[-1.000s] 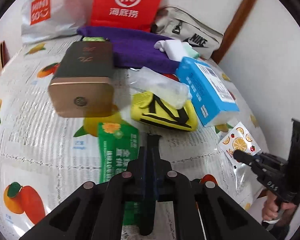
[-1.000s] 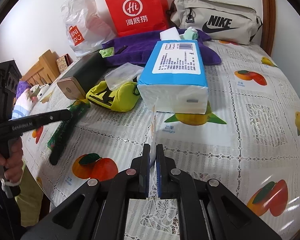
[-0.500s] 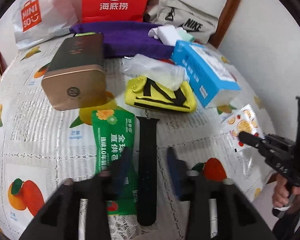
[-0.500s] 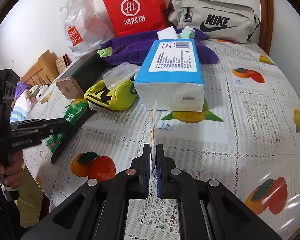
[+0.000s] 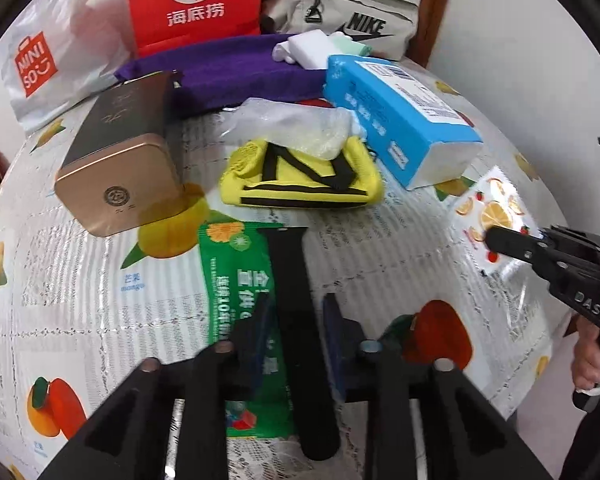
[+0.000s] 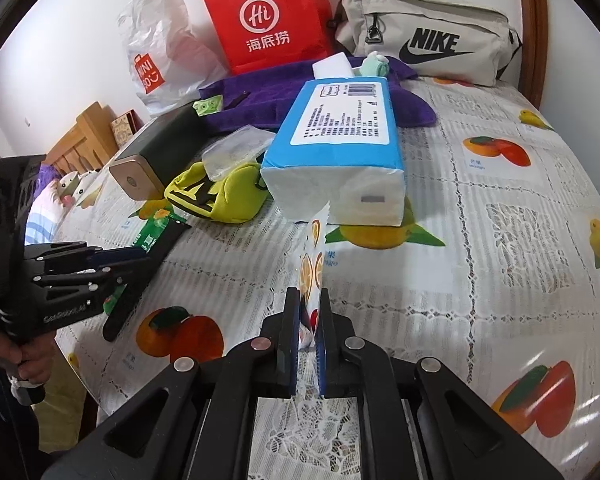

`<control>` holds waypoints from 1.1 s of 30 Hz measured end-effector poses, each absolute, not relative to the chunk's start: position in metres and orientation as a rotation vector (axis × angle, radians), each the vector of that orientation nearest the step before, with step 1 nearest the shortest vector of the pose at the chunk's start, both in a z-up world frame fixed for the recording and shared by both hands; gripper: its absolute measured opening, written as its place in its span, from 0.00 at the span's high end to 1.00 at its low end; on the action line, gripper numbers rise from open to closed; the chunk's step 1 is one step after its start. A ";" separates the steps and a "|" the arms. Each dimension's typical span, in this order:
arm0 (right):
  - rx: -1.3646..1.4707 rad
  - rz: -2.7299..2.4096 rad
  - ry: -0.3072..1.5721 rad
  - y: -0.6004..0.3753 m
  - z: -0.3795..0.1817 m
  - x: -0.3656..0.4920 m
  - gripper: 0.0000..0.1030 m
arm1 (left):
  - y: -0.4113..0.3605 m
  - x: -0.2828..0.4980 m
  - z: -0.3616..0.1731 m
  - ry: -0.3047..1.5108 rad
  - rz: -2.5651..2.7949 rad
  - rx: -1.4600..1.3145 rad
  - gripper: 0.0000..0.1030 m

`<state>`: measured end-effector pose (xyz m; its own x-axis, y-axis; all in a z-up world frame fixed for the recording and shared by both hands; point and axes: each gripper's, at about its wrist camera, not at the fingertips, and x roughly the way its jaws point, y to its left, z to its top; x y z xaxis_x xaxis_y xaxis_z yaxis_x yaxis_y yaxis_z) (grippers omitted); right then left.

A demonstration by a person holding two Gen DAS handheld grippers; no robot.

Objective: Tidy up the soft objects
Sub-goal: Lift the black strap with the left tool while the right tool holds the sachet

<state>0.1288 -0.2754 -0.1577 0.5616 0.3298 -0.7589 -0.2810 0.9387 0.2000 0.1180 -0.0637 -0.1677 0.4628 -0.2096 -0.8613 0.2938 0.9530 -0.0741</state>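
We're in a home here, by the look of it a bedroom or living room. The landmark is the fruit-print tablecloth with lace panels, covering a table pushed up to a white wall. At its far edge, against that wall, stand a red paper shopping bag, a white Miniso plastic bag to its left and a beige Nike waist bag to its right. Off the cloth's left edge there's a wooden bed frame with plush toys beside it. Behind the cloth's far right corner runs a brown wooden trim.
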 end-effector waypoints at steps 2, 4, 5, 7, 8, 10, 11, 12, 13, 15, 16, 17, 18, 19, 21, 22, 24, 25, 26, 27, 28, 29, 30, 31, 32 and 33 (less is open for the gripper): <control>0.050 0.358 0.903 -0.274 -0.157 0.130 0.92 | -0.065 0.119 -0.169 1.047 -0.308 0.086 0.67; 0.048 0.361 0.902 -0.273 -0.158 0.132 0.91 | -0.068 0.120 -0.171 1.028 -0.296 0.107 0.67; 0.050 0.362 0.902 -0.273 -0.158 0.134 0.91 | -0.070 0.120 -0.171 1.025 -0.291 0.119 0.68; 0.055 0.360 0.904 -0.272 -0.161 0.137 0.87 | -0.073 0.121 -0.171 1.017 -0.259 0.156 0.80; 0.056 0.358 0.902 -0.272 -0.161 0.139 0.87 | -0.073 0.123 -0.171 1.016 -0.257 0.158 0.80; 0.061 0.357 0.892 -0.273 -0.161 0.141 0.92 | -0.069 0.124 -0.170 1.019 -0.267 0.130 0.81; 0.057 0.358 0.887 -0.273 -0.161 0.140 0.94 | -0.065 0.125 -0.169 1.021 -0.272 0.107 0.81; 0.048 0.361 0.878 -0.272 -0.159 0.139 0.95 | -0.062 0.125 -0.168 1.020 -0.277 0.081 0.81; 0.034 0.359 0.866 -0.270 -0.156 0.137 0.96 | -0.059 0.125 -0.167 1.017 -0.277 0.067 0.81; 0.019 0.358 0.852 -0.269 -0.152 0.134 0.96 | -0.054 0.123 -0.163 1.005 -0.280 0.038 0.81; 0.016 0.361 0.845 -0.269 -0.149 0.132 0.96 | -0.051 0.123 -0.160 0.999 -0.279 0.023 0.81; 0.017 0.361 0.840 -0.270 -0.147 0.131 0.96 | -0.049 0.122 -0.158 0.996 -0.281 0.018 0.81; 0.018 0.362 0.835 -0.270 -0.145 0.129 0.96 | -0.047 0.121 -0.156 0.991 -0.280 0.009 0.81; 0.019 0.362 0.831 -0.271 -0.142 0.128 0.96 | -0.044 0.120 -0.153 0.984 -0.279 0.004 0.81; 0.022 0.355 0.818 -0.273 -0.134 0.125 0.96 | -0.039 0.118 -0.148 0.974 -0.273 -0.005 0.81; 0.023 0.354 0.811 -0.274 -0.131 0.124 0.96 | -0.037 0.118 -0.146 0.968 -0.270 -0.011 0.81; 0.026 0.350 0.794 -0.276 -0.122 0.123 0.96 | -0.030 0.117 -0.140 0.955 -0.259 -0.025 0.81; 0.028 0.346 0.783 -0.278 -0.117 0.122 0.96 | -0.026 0.116 -0.137 0.950 -0.252 -0.031 0.81; 0.029 0.342 0.772 -0.280 -0.111 0.122 0.96 | -0.023 0.116 -0.134 0.944 -0.245 -0.036 0.81; 0.028 0.337 0.761 -0.281 -0.105 0.122 0.96 | -0.019 0.116 -0.131 0.936 -0.234 -0.042 0.81; 0.026 0.332 0.749 -0.282 -0.100 0.122 0.96 | -0.015 0.116 -0.127 0.929 -0.224 -0.046 0.81; 0.025 0.330 0.740 -0.283 -0.096 0.123 0.96 | -0.012 0.118 -0.125 0.924 -0.216 -0.049 0.81; 0.023 0.328 0.732 -0.283 -0.092 0.124 0.96 | -0.008 0.120 -0.121 0.916 -0.203 -0.050 0.81; 0.021 0.324 0.723 -0.283 -0.087 0.125 0.96 | -0.005 0.121 -0.118 0.912 -0.193 -0.049 0.81; 0.019 0.319 0.714 -0.284 -0.082 0.128 0.96 | -0.003 0.123 -0.116 0.908 -0.184 -0.050 0.81; 0.018 0.318 0.708 -0.284 -0.079 0.130 0.96 | 0.001 0.125 -0.113 0.901 -0.176 -0.054 0.81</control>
